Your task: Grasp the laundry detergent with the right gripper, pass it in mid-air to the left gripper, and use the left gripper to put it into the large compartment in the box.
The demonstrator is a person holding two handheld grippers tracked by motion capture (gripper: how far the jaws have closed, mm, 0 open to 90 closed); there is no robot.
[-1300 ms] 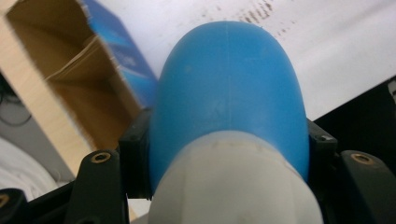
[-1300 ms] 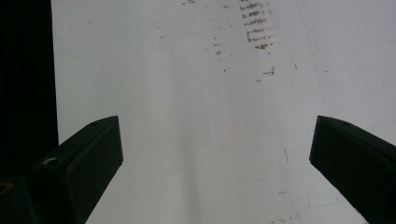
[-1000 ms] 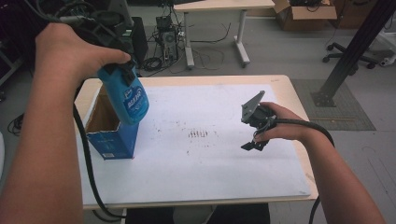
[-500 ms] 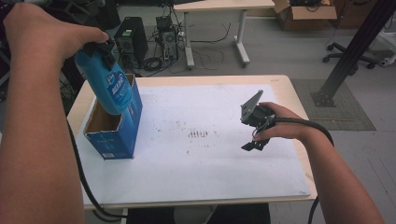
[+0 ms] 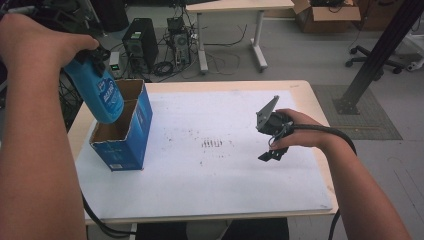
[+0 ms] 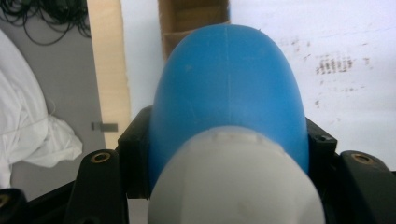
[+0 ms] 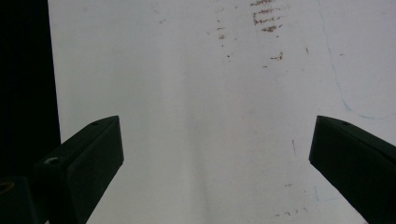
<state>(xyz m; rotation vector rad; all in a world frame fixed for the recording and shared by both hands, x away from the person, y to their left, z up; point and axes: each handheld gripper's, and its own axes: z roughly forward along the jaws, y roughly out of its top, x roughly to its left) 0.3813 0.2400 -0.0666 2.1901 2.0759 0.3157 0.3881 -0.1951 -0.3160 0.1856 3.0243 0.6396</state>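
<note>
A blue plastic bottle with a white label hangs tilted, base down, over the open blue cardboard box at the table's left. My left gripper is shut on the bottle near its top, under the person's hand. In the left gripper view the bottle sits squeezed between the jaws of the left gripper, its pale cap nearest the camera and the box beyond it. My right gripper hovers open over the table's right half. The right gripper has nothing between its fingers.
A white sheet with brown smudges at its middle covers the wooden table. On the floor behind stand computer towers with cables, a desk and a black slanted post.
The left hand has carried the bottle leftward, from above the box's right wall to above its left side. The right gripper has kept still.
</note>
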